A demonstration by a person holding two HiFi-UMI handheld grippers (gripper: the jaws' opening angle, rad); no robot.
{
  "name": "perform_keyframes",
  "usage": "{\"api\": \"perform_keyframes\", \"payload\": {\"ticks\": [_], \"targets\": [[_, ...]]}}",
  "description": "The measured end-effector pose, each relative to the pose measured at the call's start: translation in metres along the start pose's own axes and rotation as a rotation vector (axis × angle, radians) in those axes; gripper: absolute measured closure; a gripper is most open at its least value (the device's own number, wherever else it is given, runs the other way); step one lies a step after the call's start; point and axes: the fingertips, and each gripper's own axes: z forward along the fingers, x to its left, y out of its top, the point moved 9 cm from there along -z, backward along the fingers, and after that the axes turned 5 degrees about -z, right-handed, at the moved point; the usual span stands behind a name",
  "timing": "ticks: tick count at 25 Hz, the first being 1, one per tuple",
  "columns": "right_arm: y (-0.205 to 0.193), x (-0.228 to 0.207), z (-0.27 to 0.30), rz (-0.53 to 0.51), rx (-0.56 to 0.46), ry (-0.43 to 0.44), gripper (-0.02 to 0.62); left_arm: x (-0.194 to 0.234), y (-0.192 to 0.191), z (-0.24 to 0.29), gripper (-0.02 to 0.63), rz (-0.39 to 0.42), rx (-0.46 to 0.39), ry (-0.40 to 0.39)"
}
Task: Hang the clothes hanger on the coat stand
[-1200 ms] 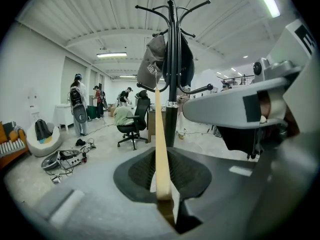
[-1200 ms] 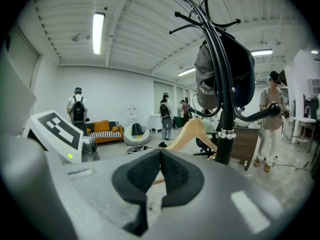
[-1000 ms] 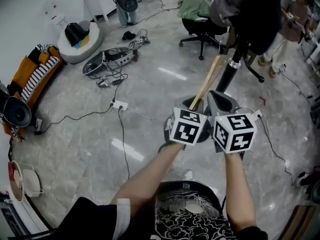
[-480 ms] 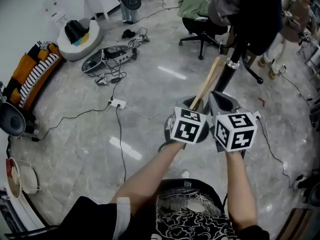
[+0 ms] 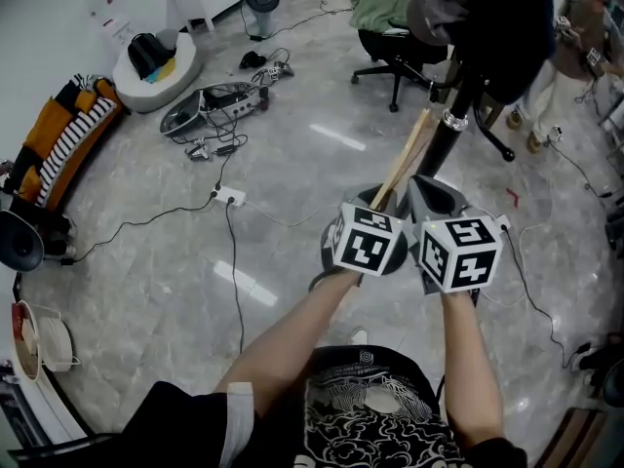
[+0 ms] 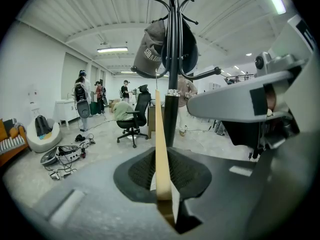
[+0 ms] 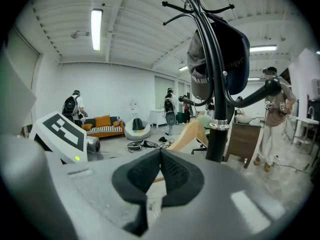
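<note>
Standing close to the coat stand [image 5: 450, 130], the person holds both grippers side by side, low by its pole. The left gripper [image 6: 161, 181] pinches the wooden hanger [image 6: 159, 129] edge-on between its jaws. The hanger rises from them and leans up just beside the pole; whether it touches, I cannot tell. The right gripper [image 7: 160, 156] has its jaws pressed together, and the hanger's curved arm shows beyond them. Two caps [image 7: 235, 49] hang on the stand's upper hooks. Cables [image 5: 234, 252] trail across the grey floor [image 5: 292, 183] to the left.
</note>
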Motion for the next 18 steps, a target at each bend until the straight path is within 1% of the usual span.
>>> {"api": "perform_keyframes", "payload": {"ticks": [9, 18], "targets": [[-0.009, -0.012, -0.001, 0.013, 0.008, -0.008, 0.595, -0.004, -0.008, 0.012, 0.555, 0.002, 0.015, 0.002], [-0.014, -0.010, -0.001, 0.019, 0.013, -0.005, 0.595, -0.003, -0.012, 0.012, 0.554, -0.003, 0.014, 0.004]]}}
